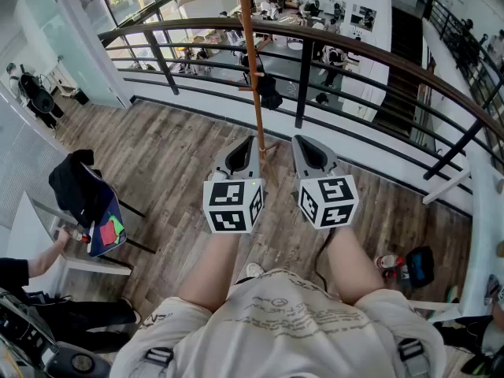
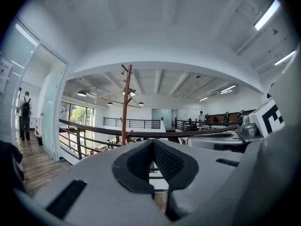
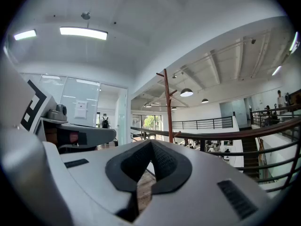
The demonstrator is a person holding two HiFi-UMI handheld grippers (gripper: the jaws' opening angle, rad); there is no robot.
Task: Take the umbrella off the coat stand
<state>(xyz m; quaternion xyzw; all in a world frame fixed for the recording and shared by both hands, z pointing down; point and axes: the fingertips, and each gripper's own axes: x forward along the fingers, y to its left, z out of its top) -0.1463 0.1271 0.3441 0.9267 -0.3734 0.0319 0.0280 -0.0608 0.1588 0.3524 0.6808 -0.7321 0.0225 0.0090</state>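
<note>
A tall brown coat stand (image 1: 252,77) rises just in front of the curved railing; it also shows as a pole with pegs, the stand (image 2: 125,102) in the left gripper view and the stand (image 3: 167,105) in the right gripper view. A dark bundle (image 1: 268,93) hangs against the pole about halfway up; I cannot tell whether it is the umbrella. My left gripper (image 1: 242,157) and right gripper (image 1: 313,154) are held side by side, level, just short of the pole. Both are shut with nothing between the pads, as the left gripper (image 2: 153,143) and right gripper (image 3: 150,145) show close up.
A dark metal railing (image 1: 346,50) curves behind the stand, with an open floor below it. At the left a chair with a dark jacket (image 1: 77,186) stands by a white table (image 1: 31,242). A dark bag (image 1: 416,266) lies at the right. A person with a backpack (image 2: 24,111) stands far left.
</note>
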